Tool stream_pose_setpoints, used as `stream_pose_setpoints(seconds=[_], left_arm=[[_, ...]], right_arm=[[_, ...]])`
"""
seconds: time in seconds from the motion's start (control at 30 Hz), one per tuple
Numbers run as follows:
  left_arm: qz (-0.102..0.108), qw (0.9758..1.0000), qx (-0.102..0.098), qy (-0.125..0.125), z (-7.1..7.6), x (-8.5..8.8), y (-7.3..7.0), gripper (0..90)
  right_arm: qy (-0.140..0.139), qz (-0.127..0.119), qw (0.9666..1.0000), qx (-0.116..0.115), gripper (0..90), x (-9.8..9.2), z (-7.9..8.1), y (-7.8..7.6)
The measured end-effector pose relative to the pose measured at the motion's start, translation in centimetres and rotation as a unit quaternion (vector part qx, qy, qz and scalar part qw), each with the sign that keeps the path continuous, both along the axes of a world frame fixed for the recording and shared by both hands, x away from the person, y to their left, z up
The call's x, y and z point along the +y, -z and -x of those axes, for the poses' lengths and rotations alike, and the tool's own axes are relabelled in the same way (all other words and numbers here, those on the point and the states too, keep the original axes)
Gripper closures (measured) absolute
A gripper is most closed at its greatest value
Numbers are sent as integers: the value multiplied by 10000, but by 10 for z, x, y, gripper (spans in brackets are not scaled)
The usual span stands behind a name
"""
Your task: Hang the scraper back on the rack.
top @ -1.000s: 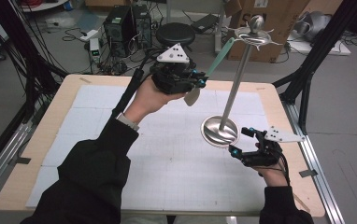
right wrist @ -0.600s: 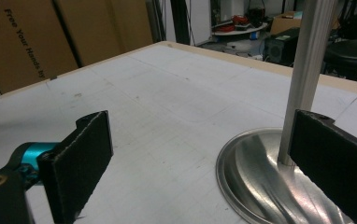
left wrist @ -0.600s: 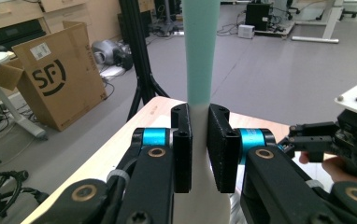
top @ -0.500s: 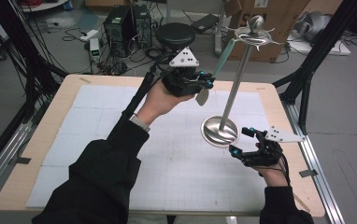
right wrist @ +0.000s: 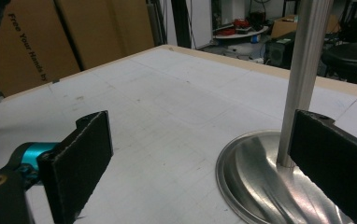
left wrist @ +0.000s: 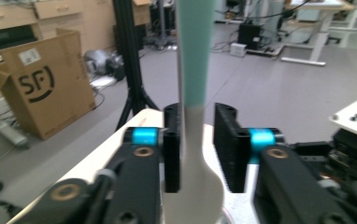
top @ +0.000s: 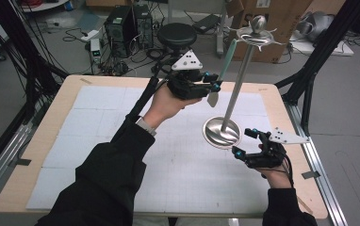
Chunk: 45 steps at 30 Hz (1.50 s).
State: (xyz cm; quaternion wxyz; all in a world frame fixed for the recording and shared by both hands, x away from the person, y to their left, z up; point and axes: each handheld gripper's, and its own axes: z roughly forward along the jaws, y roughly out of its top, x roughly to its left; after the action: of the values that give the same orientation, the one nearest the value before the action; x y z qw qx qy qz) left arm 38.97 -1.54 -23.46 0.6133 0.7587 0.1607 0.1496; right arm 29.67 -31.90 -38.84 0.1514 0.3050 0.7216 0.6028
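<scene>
Where jaws flank it, spatula blade half-hidden.

A tall metal stand with a round dished base and a hooked top stands on the right half of the white gridded tabletop. A long utensil with a mint-green handle and white blade hangs from its top, left of the pole. The left tongs sit around the blade, raised above the tabletop. The right tongs lie just right of the base. A cardboard box stands on the floor behind the tabletop.
</scene>
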Motion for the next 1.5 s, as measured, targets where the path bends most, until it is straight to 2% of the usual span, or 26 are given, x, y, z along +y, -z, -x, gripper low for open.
stream_pose_setpoints(seconds=[0.07, 0.13, 0.17, 0.3, 0.37, 0.5, 0.57, 0.7, 0.83, 0.93, 1.0, 1.1, 1.3, 1.5], left_arm=[[123, 9999, 43, 59, 1, 6, 3, 611], [168, 9998, 88, 73, 2, 12, 7, 591], [111, 9999, 83, 75, 1, 16, 9, 577], [152, 9998, 128, 101, -2, 30, 19, 506], [144, 9996, 225, 5, -2, 36, 25, 477], [116, 9996, 230, -89, 1, 51, 42, 416], [113, 9996, 249, -116, 1, 59, 49, 335], [159, 9989, 381, -200, 2, 74, 59, 286], [211, 9992, 286, -173, 8, 87, 68, 271], [142, 9996, 244, -91, 12, 93, 75, 222], [14, 9999, 151, -72, 17, 97, 80, 192], [-237, 9996, -92, -75, 24, 103, 89, 188], [-207, 9998, -66, -47, 33, 116, 105, 129], [4, 9999, 85, -136, 35, 137, 118, 69]], right_arm=[[4, 0, 10000, -13, 56, 0, -1, 0], [2, 8, 10000, -11, 56, 0, -1, 0], [-7, 12, 10000, 10, 56, 0, -1, 0], [-31, 50, 10000, 13, 56, 1, -1, 1], [-35, 66, 10000, 21, 56, 1, -1, 2], [-48, 98, 9999, 86, 56, 1, -2, 5], [-46, 114, 9999, 113, 56, 1, -3, 6], [-73, 161, 9997, 159, 56, 2, -1, 8], [-64, 158, 9997, 153, 56, 0, 3, 8], [-41, 168, 9998, 123, 56, -2, 6, 8], [-14, 149, 9998, 110, 56, -3, 7, 7], [24, 126, 9998, 117, 56, -3, 8, 6], [3, 169, 9998, 125, 56, -1, 4, 8], [26, 149, 9998, 130, 56, -1, 4, 7]])
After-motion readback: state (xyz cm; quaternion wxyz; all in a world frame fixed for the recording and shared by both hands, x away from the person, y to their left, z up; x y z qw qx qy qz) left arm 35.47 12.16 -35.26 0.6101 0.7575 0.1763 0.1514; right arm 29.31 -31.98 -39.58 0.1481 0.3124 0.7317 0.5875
